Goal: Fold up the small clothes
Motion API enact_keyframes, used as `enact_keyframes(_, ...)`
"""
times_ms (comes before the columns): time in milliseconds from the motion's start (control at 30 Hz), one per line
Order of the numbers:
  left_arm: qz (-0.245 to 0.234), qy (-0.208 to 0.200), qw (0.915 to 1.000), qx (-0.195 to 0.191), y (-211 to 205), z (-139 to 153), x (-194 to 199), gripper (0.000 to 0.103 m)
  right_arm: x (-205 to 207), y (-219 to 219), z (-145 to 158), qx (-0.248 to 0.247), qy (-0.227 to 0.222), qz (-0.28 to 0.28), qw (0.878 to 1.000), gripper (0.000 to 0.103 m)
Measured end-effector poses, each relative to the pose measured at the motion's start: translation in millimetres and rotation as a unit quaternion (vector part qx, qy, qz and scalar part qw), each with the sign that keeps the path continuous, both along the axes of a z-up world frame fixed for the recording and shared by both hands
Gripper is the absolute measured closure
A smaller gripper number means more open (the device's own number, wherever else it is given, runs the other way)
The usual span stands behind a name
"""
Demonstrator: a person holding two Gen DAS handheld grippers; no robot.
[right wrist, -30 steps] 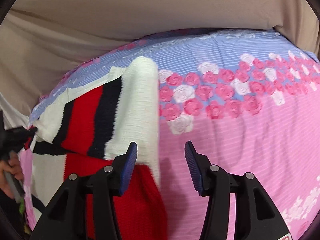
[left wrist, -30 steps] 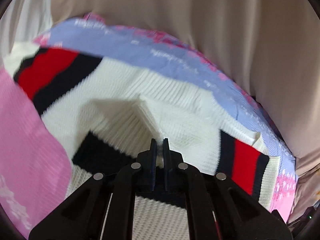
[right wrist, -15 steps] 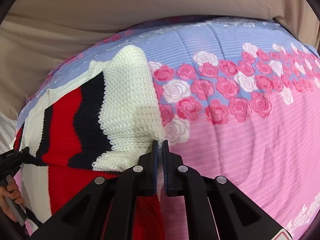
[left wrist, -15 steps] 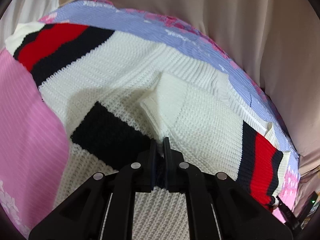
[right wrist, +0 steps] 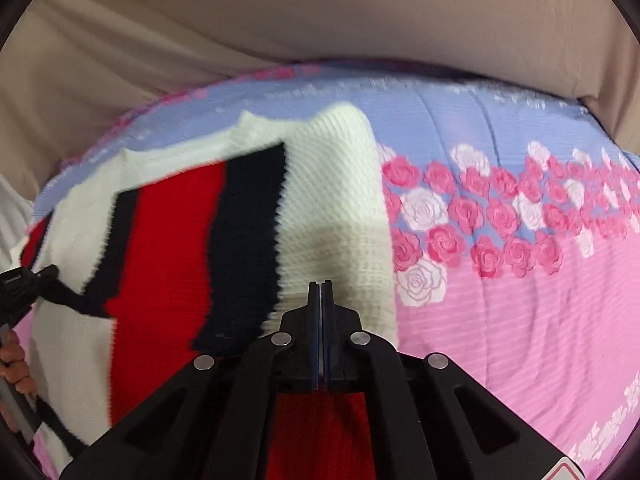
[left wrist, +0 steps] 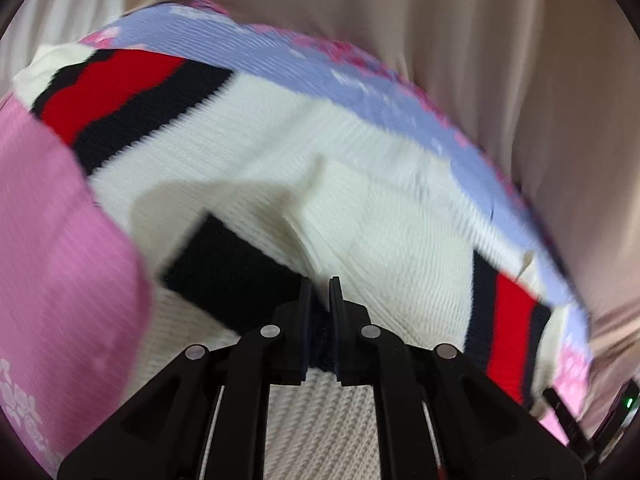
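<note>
Right wrist view: we are carrying out a fold of the knitted sweater [right wrist: 168, 240], a cream one with red and navy bands, which is lying on the pink-and-lilac rose bedspread [right wrist: 520, 300] with beige drapery [right wrist: 320, 12] behind it. We are judging the step to be the fold itself, with both tongs already gripping the sweater's near part and the far part resting flat on the bed.

The right tongs [right wrist: 321, 292] are pressed fully together, and the cream and red knit is passing under the tips, so we are reading this as a pinch on the sweater's right edge. In the left wrist view the left tongs [left wrist: 320, 292] are standing only a sliver apart and are just starting to open, with dark knit between the fingers and a cream fold rising from the tips; the pads are gripping that layer for now. At the left rim of the right view we are seeing a hand [right wrist: 16, 364] around the left tool.

The next move, as we are judging it, is calling for both held points to travel together and level, so the doubled layer is landing square on the lower one without bunching. A loosening left grip could be dropping its corner early.
</note>
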State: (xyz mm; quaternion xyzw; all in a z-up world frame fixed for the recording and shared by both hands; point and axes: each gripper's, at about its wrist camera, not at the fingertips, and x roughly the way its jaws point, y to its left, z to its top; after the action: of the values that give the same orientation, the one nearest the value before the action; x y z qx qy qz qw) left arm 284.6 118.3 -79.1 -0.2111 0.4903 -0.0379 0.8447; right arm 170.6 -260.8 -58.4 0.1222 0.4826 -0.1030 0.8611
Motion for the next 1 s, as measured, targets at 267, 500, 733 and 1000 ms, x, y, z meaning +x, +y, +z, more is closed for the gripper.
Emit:
enact_keyframes(267,0.21,-0.011,0.9777,0.009,186,19,26,0.04,-36,57,30,-0.029,-0.009,0.056,0.998,0.098)
enact_keyframes(500,0.336,0.027,0.9413,-0.016,302,-23,72,0.048,-58,107,8,-0.02,0.028,0.089,0.995,0.081)
enact_keyframes(733,0.255,-0.06,0.9642,0.041,257,46,95,0.099,-70,121,-3,-0.005,0.046,0.098,0.994,0.081)
enact_keyframes(1000,-0.037,-0.211,0.9767,0.003,-14,186,39,0.098,-86,84,23,0.012,0.009,0.063,0.998,0.079)
